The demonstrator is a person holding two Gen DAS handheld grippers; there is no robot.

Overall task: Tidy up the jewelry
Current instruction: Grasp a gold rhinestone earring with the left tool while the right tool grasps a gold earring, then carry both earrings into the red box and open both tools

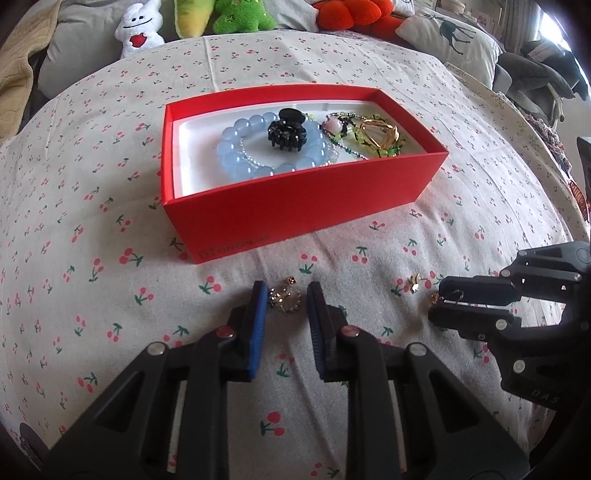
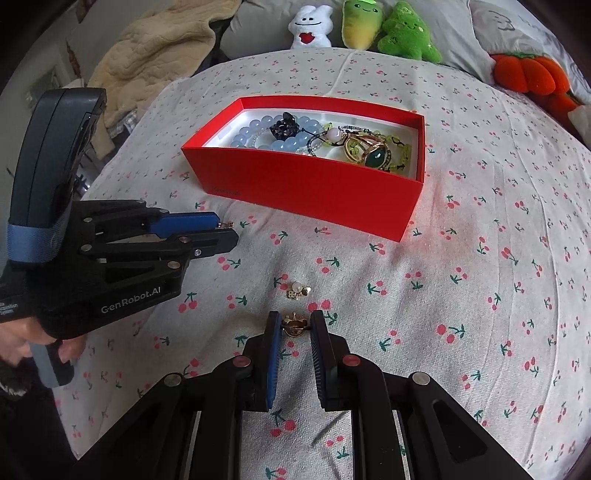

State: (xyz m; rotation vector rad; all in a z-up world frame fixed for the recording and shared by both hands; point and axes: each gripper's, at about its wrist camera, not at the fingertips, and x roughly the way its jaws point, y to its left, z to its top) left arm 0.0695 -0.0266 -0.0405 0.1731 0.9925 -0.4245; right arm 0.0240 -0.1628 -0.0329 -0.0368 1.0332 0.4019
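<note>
An open red box (image 1: 295, 206) stands on the cherry-print bedsheet. It holds a blue bead bracelet (image 1: 236, 162), a black claw clip (image 1: 286, 133), green beads and a gold ring with a green stone (image 2: 375, 155). My left gripper (image 1: 286, 293) is low over the sheet in front of the box. A small gold trinket (image 1: 285, 300) lies between its pads with a thin gap on each side. My right gripper (image 2: 295, 320) is shut on a small gold earring (image 2: 294, 325). A pearl-and-gold earring (image 2: 297, 290) lies loose just beyond it.
Plush toys (image 2: 369, 26) and pillows line the far edge of the bed, and an orange plush (image 2: 524, 74) lies at the far right. A beige blanket (image 2: 155, 48) is heaped at the far left. A hand (image 2: 22, 332) holds the left gripper's handle.
</note>
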